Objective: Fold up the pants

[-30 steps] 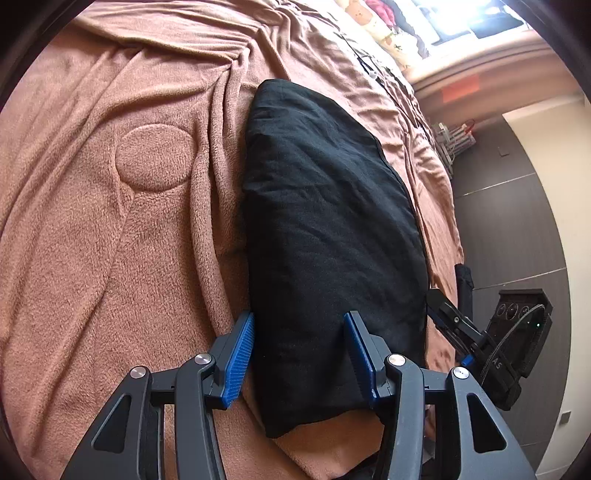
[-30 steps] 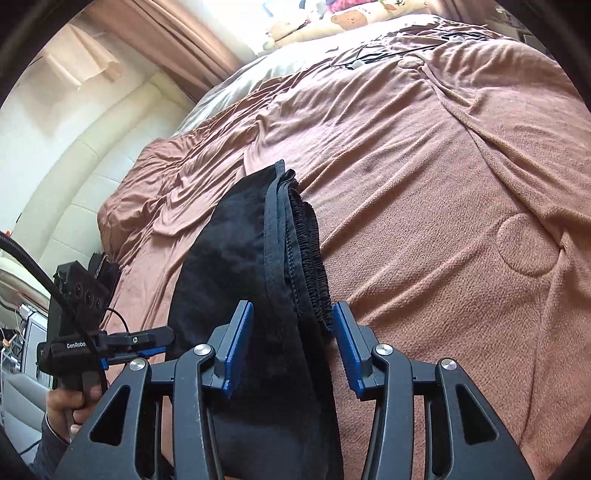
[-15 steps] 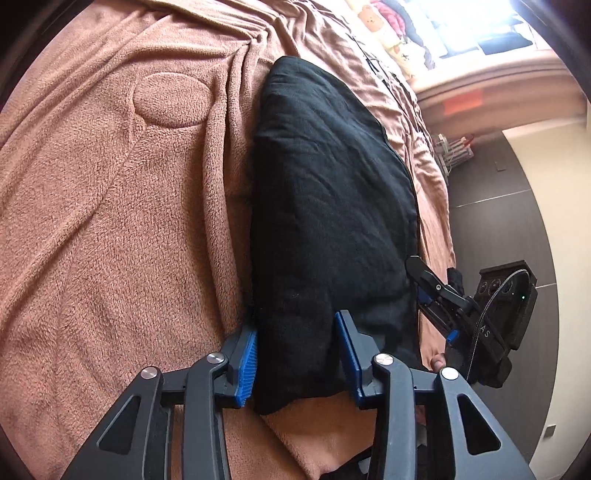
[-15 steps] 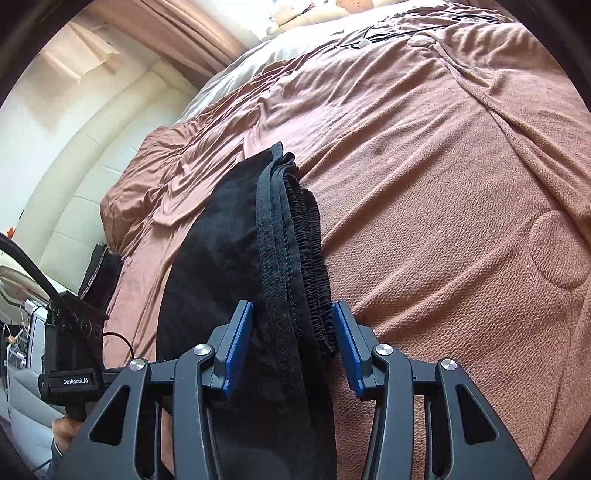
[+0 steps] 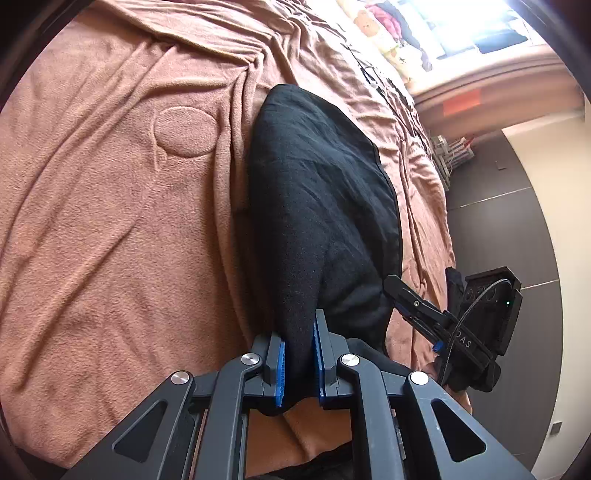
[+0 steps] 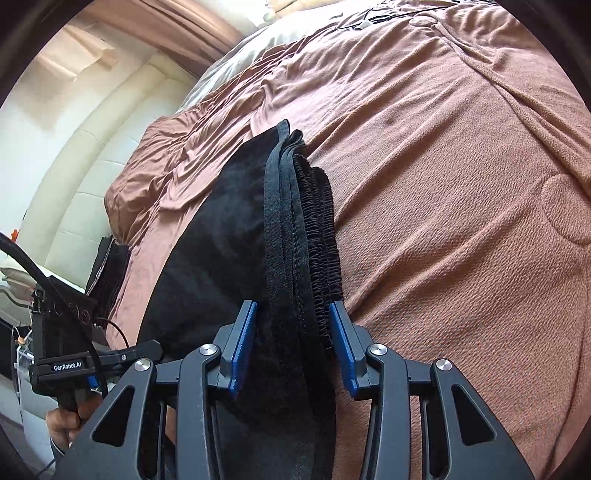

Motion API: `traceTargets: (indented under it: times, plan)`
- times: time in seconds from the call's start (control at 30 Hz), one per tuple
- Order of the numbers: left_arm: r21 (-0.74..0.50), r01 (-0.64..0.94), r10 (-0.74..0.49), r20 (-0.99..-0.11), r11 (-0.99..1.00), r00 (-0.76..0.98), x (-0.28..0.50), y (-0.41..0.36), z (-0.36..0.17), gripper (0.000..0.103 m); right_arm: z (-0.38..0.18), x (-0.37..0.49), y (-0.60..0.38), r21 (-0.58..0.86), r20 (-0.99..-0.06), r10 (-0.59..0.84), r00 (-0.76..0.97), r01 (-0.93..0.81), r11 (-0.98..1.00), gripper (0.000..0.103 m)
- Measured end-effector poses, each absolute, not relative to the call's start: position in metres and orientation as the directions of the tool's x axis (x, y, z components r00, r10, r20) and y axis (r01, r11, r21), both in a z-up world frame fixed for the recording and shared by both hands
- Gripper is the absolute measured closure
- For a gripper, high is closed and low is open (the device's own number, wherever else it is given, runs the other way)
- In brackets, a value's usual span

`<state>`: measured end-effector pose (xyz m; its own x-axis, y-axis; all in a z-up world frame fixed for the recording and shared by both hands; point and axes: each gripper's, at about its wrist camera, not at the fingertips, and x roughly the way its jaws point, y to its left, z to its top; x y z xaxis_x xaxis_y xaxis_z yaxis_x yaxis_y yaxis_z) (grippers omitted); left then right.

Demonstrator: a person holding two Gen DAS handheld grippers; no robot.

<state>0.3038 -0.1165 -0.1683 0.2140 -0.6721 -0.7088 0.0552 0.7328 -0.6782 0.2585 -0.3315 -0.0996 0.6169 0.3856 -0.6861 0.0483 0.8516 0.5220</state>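
Black pants (image 5: 317, 192) lie folded in a long bundle on the brown blanket (image 5: 110, 221). My left gripper (image 5: 297, 332) is shut on the near corner of the pants, the cloth pinched between its blue pads. In the right wrist view the pants (image 6: 221, 236) show their stacked hems and elastic waistband (image 6: 317, 229) along the right edge. My right gripper (image 6: 293, 325) is open, its jaws astride the waistband end of the bundle. Each gripper shows in the other's view: the right one (image 5: 436, 321) and the left one (image 6: 92, 365).
The blanket (image 6: 461, 184) covers a bed and is wrinkled around the pants. A cream padded headboard (image 6: 74, 155) stands at the left in the right wrist view. Dark floor (image 5: 491, 221) lies beyond the bed's edge. Clutter sits near the bright window (image 5: 461, 22).
My left gripper has closed on the corner of the pants and lifted the cloth a little. My right gripper has moved slightly forward along the waistband edge and stays open.
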Motion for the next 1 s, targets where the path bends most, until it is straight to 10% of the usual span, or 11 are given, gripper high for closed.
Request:
traceTargets:
  times: [0.7, 0.87, 1.0]
  plan:
    - [-0.636, 0.038, -0.635, -0.761, 0.771, 0.131, 0.301, -0.072, -0.178, 0.078, -0.1, 0.256, -0.313, 0.553, -0.708, 0.495, 0.504, -0.041, 0.832, 0.066]
    - [-0.623, 0.044, -0.621, -0.768, 0.781, 0.156, 0.309, -0.066, -0.176, 0.051, -0.095, 0.257, -0.337, 0.586, -0.664, 0.513, 0.545, -0.047, 0.809, 0.036]
    - [-0.626, 0.05, -0.624, -0.761, 0.778, 0.179, 0.322, -0.061, -0.173, 0.048, -0.098, 0.263, -0.362, 0.643, -0.614, 0.525, 0.589, -0.011, 0.765, 0.031]
